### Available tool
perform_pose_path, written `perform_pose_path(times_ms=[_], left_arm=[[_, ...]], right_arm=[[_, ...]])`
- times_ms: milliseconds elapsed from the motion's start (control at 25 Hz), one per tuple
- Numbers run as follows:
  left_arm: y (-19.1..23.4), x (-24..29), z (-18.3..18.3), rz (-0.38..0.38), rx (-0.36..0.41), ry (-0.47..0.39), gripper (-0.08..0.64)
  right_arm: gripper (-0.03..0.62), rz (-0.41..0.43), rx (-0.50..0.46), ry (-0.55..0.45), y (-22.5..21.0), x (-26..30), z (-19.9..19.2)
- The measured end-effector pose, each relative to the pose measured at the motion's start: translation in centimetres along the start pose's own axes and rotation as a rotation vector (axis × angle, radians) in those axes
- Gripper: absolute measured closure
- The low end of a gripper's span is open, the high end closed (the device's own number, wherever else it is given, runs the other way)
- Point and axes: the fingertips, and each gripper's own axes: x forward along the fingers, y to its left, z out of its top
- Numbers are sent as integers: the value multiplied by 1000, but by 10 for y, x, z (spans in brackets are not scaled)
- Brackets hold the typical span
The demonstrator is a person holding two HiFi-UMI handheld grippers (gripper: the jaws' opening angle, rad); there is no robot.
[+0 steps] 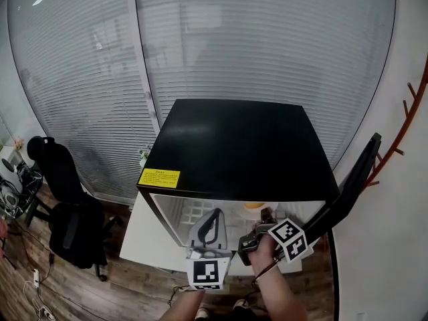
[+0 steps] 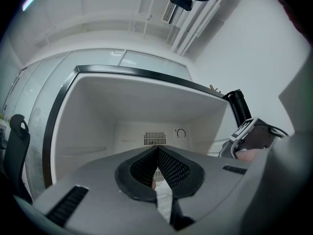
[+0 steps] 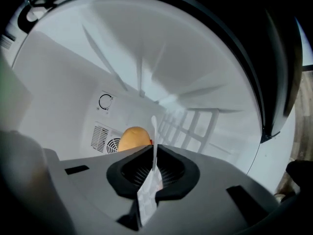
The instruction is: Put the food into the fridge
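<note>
The black mini fridge stands with its door swung open to the right. An orange-brown bun in thin clear wrap hangs inside the white interior; in the head view the bun shows just under the top edge. My right gripper is shut on the wrap's white edge, which sticks up between the pads. In the head view the right gripper reaches into the opening. My left gripper waits beside it at the fridge mouth. The left gripper is shut, its tips touching with nothing in them.
The fridge sits on a white stand. Its back wall carries a vent and a dial, with a wire rack on the right. A black office chair stands to the left. Blinds cover the windows behind.
</note>
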Motion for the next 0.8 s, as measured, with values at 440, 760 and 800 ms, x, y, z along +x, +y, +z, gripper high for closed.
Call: perform_pose_path(times_ms=[440,760,800], left_arm=[[3,-1,-1,1,-22,-6,535],[3,-2,-1,-7,-22,-5,535],[3,-3,-1,-8,-20,-5,535]], right_arm=[[469,11,-76,-19,12,-2,2],[404,-44,-222,-10,14,-7,1],[387,-46,-237,-5,15,-7,0]])
